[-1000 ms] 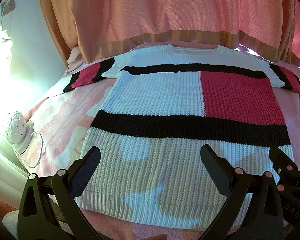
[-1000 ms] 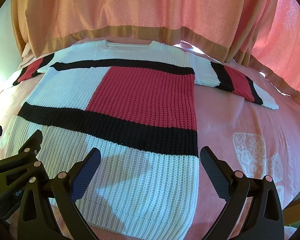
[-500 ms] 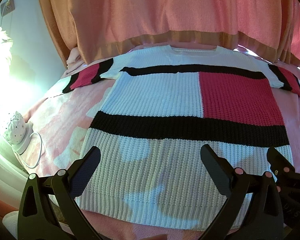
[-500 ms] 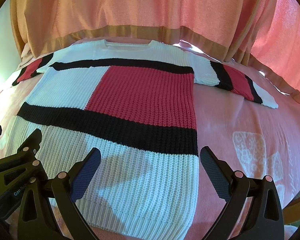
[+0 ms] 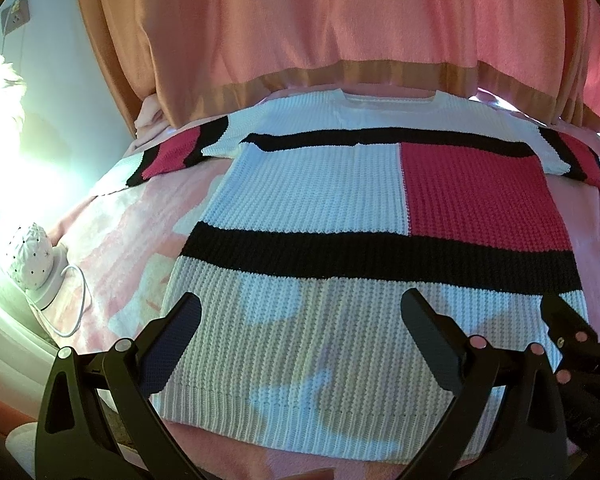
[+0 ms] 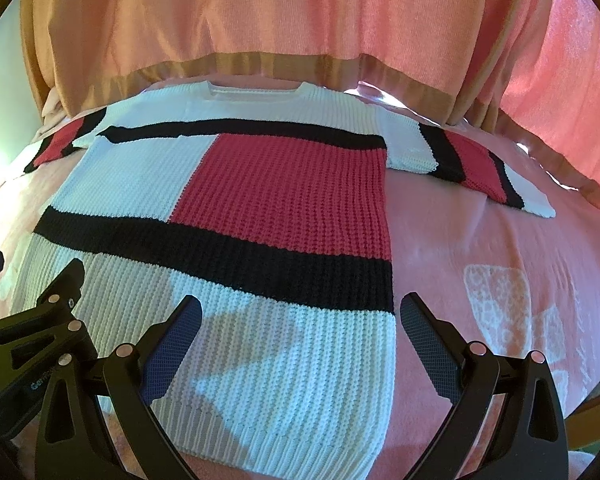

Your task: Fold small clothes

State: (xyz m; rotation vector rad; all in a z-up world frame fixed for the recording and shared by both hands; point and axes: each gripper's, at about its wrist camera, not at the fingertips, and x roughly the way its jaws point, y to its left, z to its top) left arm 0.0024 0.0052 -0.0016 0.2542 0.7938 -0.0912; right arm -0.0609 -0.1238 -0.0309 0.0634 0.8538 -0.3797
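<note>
Pink blanket (image 6: 480, 240) covered the bed, peachy-pink curtains (image 5: 320, 20) hung behind it, and bright light washed the pale wall (image 5: 60, 80) on the left.

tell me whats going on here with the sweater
A person holds a hand-held gripper in each hand over a sweater spread flat, unfolded, on a pink blanket. The left hand-held gripper and right hand-held gripper both hang open near the hem, gripping nothing. No fold is made yet.
</note>
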